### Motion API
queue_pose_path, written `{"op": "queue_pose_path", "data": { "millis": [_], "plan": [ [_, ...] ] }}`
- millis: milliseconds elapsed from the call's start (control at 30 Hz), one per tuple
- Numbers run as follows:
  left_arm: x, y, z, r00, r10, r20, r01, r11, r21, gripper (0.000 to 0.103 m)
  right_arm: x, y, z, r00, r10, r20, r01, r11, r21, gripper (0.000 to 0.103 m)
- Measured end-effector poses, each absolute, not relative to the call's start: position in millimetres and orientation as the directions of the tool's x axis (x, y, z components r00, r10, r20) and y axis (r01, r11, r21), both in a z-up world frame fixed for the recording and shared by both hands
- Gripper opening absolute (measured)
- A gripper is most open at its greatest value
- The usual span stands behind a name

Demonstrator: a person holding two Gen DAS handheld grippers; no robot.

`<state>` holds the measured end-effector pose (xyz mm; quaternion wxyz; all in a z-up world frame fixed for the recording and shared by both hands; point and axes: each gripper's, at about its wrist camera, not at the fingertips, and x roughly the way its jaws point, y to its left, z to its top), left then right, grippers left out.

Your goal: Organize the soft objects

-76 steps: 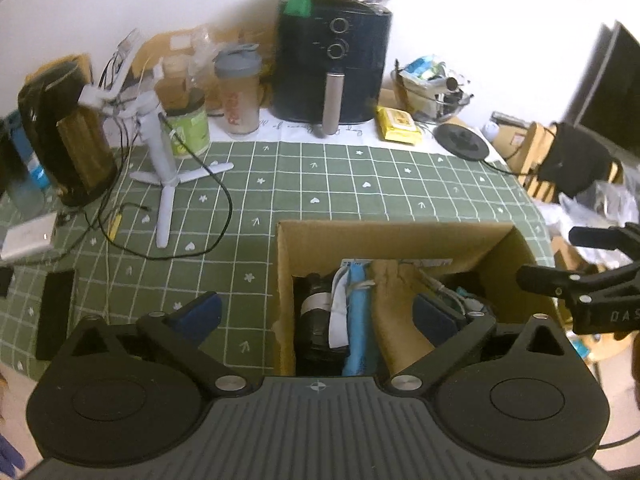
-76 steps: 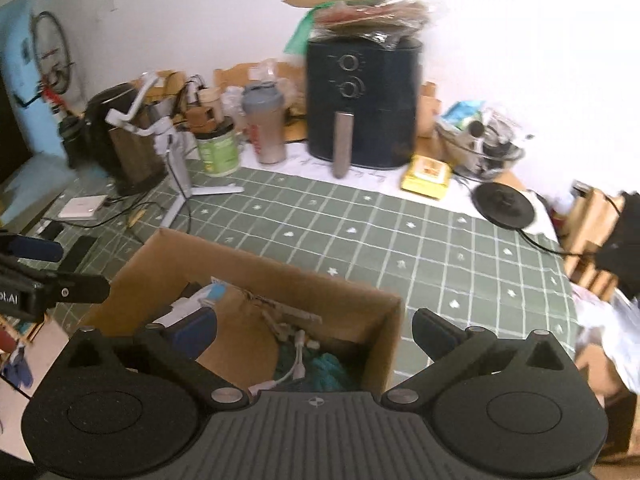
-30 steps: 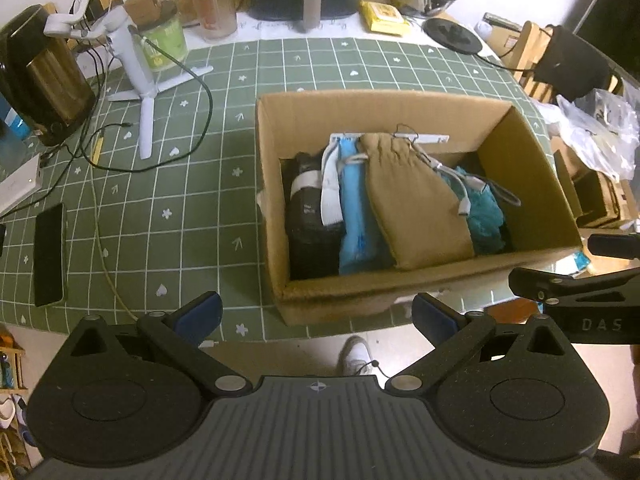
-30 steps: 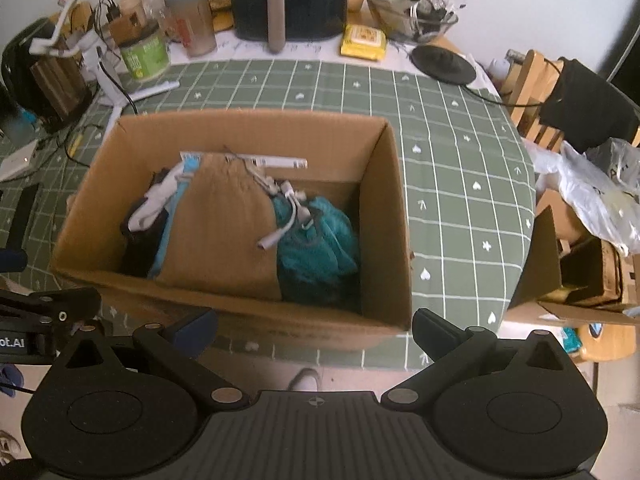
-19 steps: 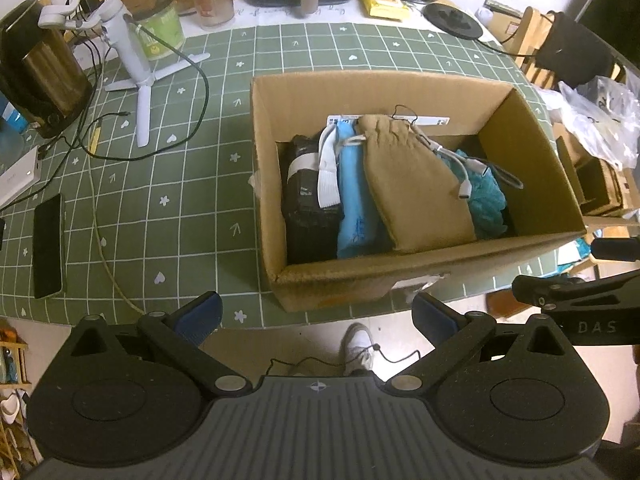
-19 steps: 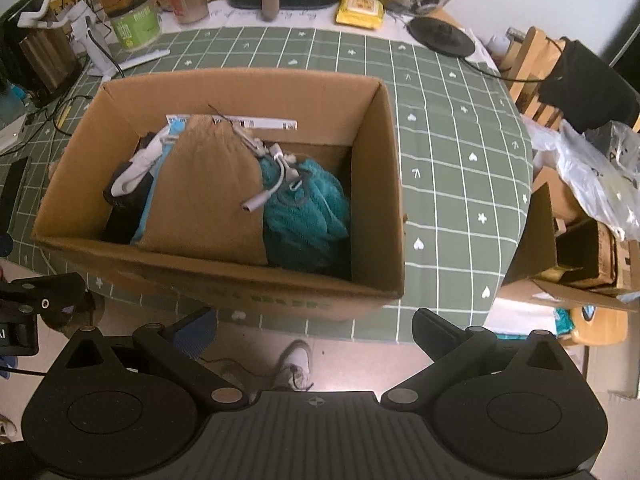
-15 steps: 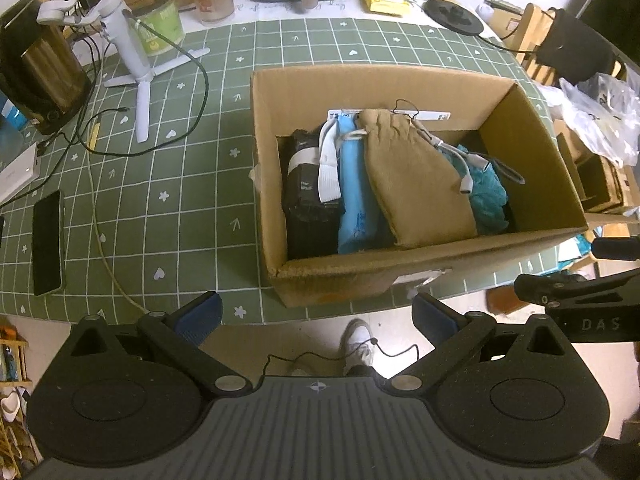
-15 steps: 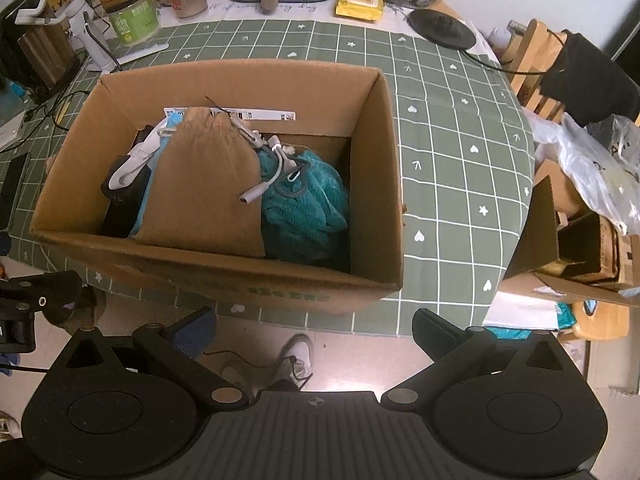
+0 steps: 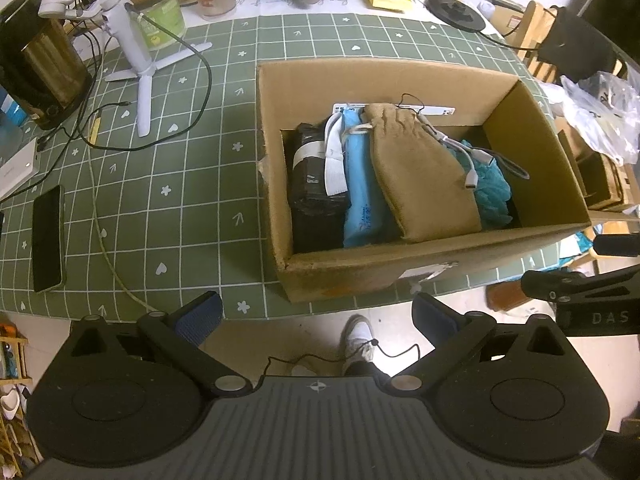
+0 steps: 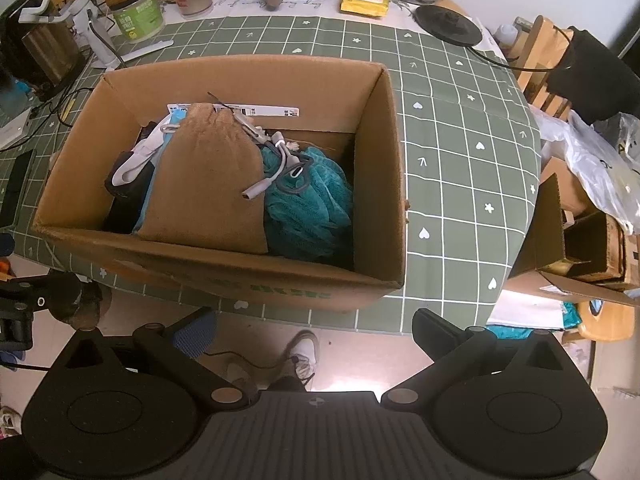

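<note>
An open cardboard box [image 9: 400, 76] [image 10: 376, 184] stands on the green mat near the table's front edge. Inside lie a tan drawstring pouch [image 9: 420, 176] [image 10: 208, 184], a light blue packet [image 9: 364, 184], a black bundle with a white strap [image 9: 314, 188] and a teal mesh puff [image 9: 492, 188] [image 10: 308, 200], with a grey cable [image 10: 276, 172] over them. My left gripper [image 9: 316, 316] and my right gripper [image 10: 314, 330] hang open and empty above the floor, short of the box's near wall.
Left of the box lie a white tripod stand [image 9: 140, 68], trailing cables and a dark phone [image 9: 48, 236]. A kettle [image 9: 40, 64], jars and an air fryer line the back. A person's shoe [image 9: 360, 336] shows on the floor below. Boxes and bags [image 10: 588, 240] crowd the right.
Both grippers rose and pulled back from the box, from level with its rim to high above, looking down into it. In the last half second they barely shifted.
</note>
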<state>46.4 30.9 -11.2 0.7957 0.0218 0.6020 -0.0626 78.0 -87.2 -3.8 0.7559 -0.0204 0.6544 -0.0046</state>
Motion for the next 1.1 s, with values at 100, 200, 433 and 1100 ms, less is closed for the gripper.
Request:
{"op": "queue_pose_path", "data": {
  "millis": [100,200,433,1100],
  "plan": [
    [46,32,-11,0.27,-0.072,-0.96,0.12,0.992,-0.04,0.103,78,-88,-4,0.143,-0.028,-0.989,-0.018,0.999,-0.031,0.103],
    [46,33,-11,0.27,-0.07,-0.96,0.119,0.992,-0.039,0.103,78,-88,-4,0.141,-0.023,-0.99,-0.02,0.999,-0.026,0.103],
    [45,33,-10,0.273,-0.072,-0.959,0.123,0.992,-0.04,0.103,78,-94,-2,0.135,-0.01,-0.991,-0.021,1.0,-0.013,0.103],
    [46,41,-10,0.277,-0.063,-0.959,0.121,0.992,-0.03,0.103,77,-117,3,0.143,0.004,-0.99,-0.008,1.0,0.003,0.103]
  ]
}}
